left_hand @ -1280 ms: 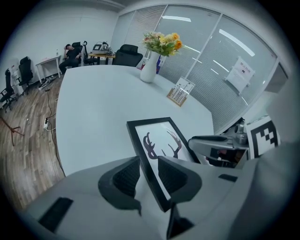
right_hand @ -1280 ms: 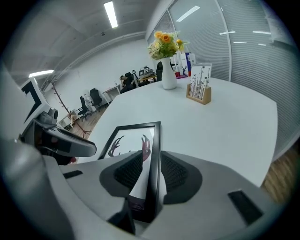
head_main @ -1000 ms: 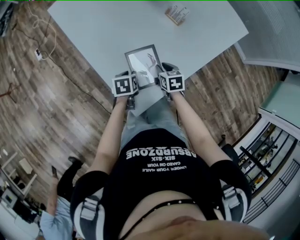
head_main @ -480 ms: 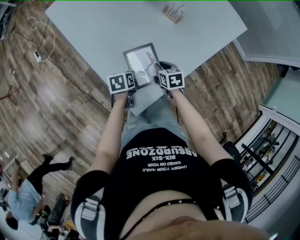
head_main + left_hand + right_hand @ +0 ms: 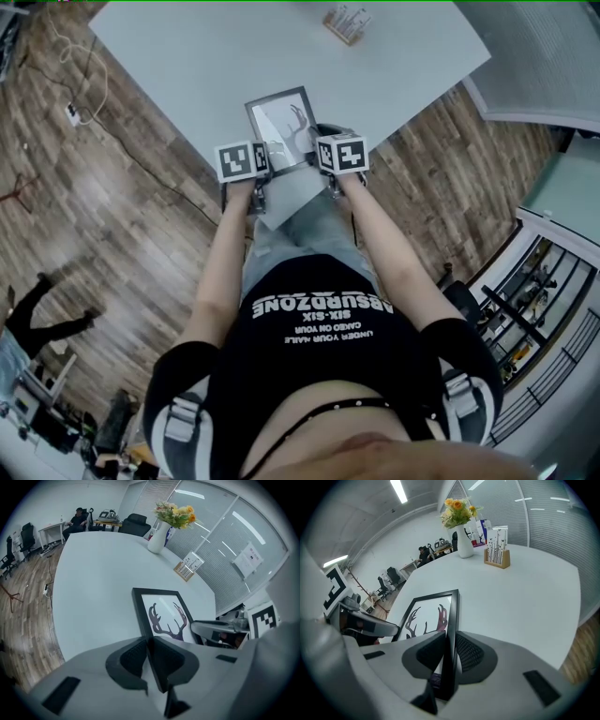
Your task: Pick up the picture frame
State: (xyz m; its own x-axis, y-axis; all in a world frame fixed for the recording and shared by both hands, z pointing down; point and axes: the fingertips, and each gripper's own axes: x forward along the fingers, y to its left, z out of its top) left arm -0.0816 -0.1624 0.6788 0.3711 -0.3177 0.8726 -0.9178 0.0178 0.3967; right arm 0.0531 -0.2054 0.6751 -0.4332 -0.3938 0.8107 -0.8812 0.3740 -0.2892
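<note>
A pale grey desk [image 5: 178, 56] stands on a wood-plank floor [image 5: 112, 244]. The left gripper [image 5: 149, 654] is clamped on the left edge of the black picture frame [image 5: 161, 616], an antler print. The right gripper [image 5: 451, 651] is closing on the frame's right edge, its pads touching it. Beyond both grippers stand a wooden card holder [image 5: 497, 557] and, farther off, a white vase of flowers [image 5: 464, 538].

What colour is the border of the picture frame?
Black. The border of the picture frame shows best in the right gripper view.
</note>
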